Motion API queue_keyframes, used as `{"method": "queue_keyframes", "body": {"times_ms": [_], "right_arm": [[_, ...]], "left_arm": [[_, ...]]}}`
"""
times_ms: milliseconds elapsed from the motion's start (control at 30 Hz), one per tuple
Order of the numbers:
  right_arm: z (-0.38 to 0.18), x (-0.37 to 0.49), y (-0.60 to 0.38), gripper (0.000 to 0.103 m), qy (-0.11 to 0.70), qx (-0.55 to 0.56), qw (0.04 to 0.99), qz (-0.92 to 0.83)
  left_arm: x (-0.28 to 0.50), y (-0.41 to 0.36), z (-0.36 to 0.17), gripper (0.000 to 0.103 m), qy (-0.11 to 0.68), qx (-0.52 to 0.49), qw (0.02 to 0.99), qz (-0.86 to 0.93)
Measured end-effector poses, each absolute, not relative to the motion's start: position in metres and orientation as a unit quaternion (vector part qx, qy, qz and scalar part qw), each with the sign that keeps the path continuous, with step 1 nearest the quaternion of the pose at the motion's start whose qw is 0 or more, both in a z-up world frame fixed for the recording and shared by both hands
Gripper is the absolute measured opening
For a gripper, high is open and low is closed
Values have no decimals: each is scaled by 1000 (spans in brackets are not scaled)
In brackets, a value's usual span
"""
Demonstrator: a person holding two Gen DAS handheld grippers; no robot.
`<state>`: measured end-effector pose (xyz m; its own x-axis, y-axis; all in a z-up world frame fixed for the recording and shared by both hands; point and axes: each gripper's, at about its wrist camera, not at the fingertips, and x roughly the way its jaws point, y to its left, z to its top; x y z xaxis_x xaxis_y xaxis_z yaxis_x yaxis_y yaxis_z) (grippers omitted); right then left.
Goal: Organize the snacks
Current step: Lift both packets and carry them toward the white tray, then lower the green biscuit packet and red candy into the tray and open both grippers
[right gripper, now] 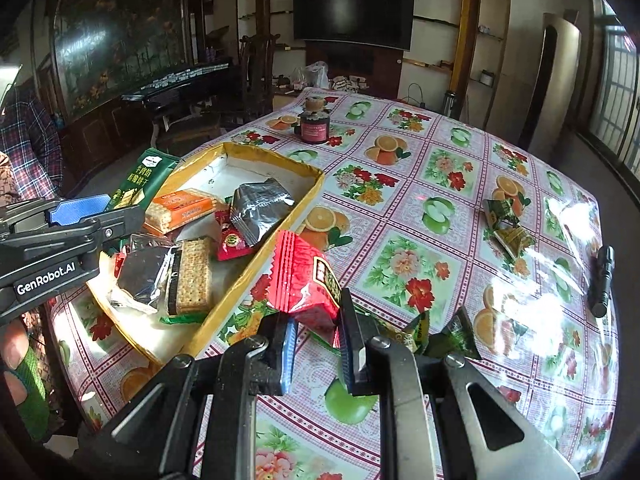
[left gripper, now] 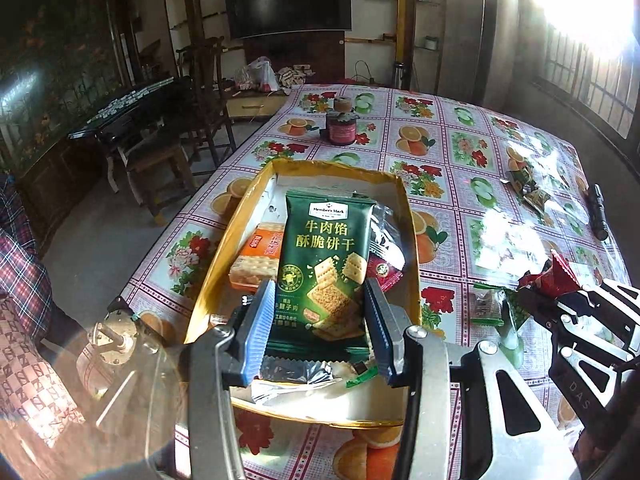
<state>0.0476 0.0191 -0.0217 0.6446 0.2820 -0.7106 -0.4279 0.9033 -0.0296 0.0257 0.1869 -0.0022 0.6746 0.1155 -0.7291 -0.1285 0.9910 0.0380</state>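
The left gripper (left gripper: 320, 320) is clamped on a dark green foil packet of crackers (left gripper: 326, 264), its blue-padded fingers (left gripper: 260, 328) pressing the packet's lower sides and holding it upright above the shallow yellow-rimmed cardboard tray (left gripper: 236, 232). In the tray lie an orange packet of crackers (left gripper: 256, 256), a silver foil packet (right gripper: 260, 208), a small red packet (right gripper: 232, 244) and a clear-wrapped cracker stack (right gripper: 194, 276). The right gripper (right gripper: 316, 344) has its fingers pressed together on the corner of a red foil snack packet (right gripper: 304, 276), held just right of the tray over the fruit-and-flower patterned plastic tablecloth (right gripper: 400, 208). Small green triangular packets (right gripper: 508, 224) lie farther right, and more sit near the right gripper. A dark jar (right gripper: 316, 128) stands at the far side, and a black flashlight (right gripper: 602, 280) lies at the right edge.
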Motion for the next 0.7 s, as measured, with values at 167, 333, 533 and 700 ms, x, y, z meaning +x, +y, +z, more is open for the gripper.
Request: {"method": "queue_keyframes", "body": {"times_ms": [167, 333, 533, 700], "right_arm": [[-24, 52, 37, 17, 376, -87, 894, 229], [-26, 57, 58, 17, 382, -73, 883, 262], [-31, 71, 81, 17, 393, -48, 868, 299], [-41, 81, 97, 17, 404, -41, 858, 313]], "left_arm": [[27, 205, -8, 46, 404, -16, 911, 83], [29, 217, -16, 46, 412, -21, 906, 92], [34, 226, -24, 46, 421, -24, 902, 97], [37, 235, -30, 46, 426, -29, 899, 102]]}}
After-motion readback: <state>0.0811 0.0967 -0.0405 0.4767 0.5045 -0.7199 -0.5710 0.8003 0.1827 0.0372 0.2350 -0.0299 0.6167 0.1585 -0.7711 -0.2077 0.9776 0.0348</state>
